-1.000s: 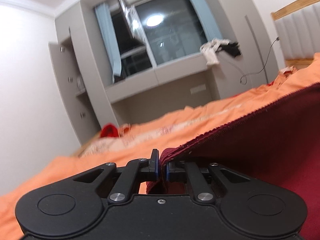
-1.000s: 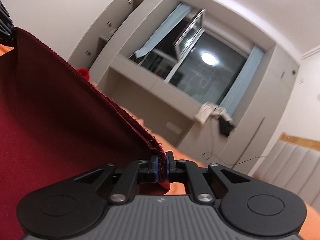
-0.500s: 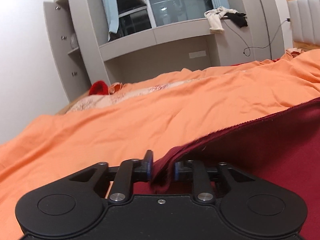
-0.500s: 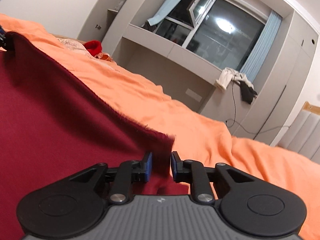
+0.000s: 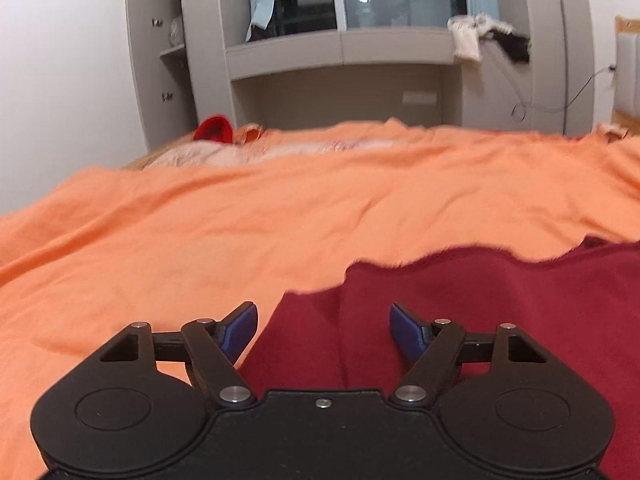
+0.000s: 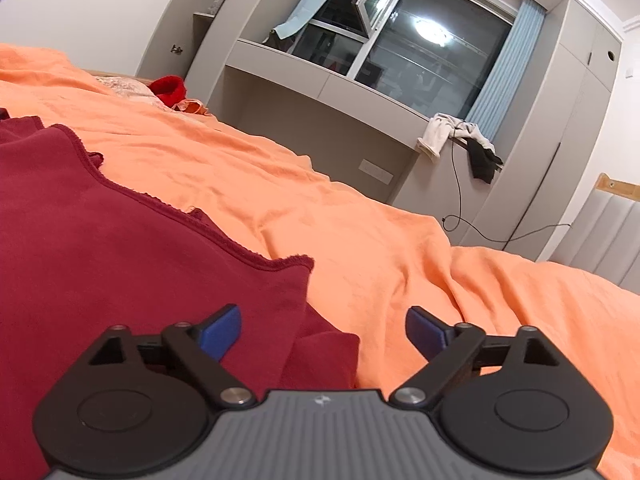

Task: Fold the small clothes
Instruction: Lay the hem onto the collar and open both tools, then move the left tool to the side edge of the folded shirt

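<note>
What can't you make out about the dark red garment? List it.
- Dark red garment, left wrist view: near part hidden by the left gripper; right side cut off by the edge.
- Right wrist view: left side cut off; near part hidden by the right gripper.
- Garment type: unclear.

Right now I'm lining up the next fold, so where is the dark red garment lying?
The dark red garment lies flat on the orange bedsheet, lower right in the left wrist view, lower left in the right wrist view.
</note>
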The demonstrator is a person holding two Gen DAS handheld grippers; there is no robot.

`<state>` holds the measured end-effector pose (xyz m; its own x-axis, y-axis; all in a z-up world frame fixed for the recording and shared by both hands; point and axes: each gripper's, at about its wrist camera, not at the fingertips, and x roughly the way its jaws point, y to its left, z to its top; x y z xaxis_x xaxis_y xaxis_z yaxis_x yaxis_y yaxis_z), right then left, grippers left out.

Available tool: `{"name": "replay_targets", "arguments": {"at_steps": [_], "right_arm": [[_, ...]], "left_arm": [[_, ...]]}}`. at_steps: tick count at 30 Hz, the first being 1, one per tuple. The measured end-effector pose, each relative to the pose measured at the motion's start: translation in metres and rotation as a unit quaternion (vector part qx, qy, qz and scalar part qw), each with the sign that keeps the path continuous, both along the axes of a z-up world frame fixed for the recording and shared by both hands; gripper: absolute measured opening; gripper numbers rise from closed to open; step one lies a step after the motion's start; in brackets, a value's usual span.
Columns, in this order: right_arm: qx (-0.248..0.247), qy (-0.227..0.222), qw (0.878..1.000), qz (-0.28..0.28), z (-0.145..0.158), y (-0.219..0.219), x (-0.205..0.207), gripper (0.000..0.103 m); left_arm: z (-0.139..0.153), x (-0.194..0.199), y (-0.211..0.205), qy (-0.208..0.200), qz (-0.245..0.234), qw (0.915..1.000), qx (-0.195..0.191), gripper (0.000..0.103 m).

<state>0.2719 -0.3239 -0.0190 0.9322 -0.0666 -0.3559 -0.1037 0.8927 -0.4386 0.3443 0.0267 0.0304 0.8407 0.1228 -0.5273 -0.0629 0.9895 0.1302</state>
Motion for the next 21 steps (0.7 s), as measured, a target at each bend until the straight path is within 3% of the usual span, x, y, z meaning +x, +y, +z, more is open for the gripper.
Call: {"name": "replay_targets", "arguments": {"at_steps": [5,11,17,21], "right_arm": [[0.008,0.001,1.000,-0.012,0.000,-0.005,0.000,0.102],[0.018,-0.009,1.000,-0.011,0.012,-0.016,-0.012,0.103],[0.084,-0.032,0.996,-0.024,0.033,-0.034,-0.033,0.103],[0.125,-0.053,0.991,-0.016,0.050,-0.037,-0.057,0.103]], "left_arm": [[-0.008,0.003,0.003,0.017,0.015,0.9997,-0.005,0.076],[0.007,-0.012,0.005,-0.008,0.030,0.9991,-0.028,0.085],[0.028,-0.044,0.000,-0.054,0.015,0.9969,-0.057,0.098],[0.037,-0.065,-0.006,-0.077,-0.005,0.9943,-0.075,0.102]]}}
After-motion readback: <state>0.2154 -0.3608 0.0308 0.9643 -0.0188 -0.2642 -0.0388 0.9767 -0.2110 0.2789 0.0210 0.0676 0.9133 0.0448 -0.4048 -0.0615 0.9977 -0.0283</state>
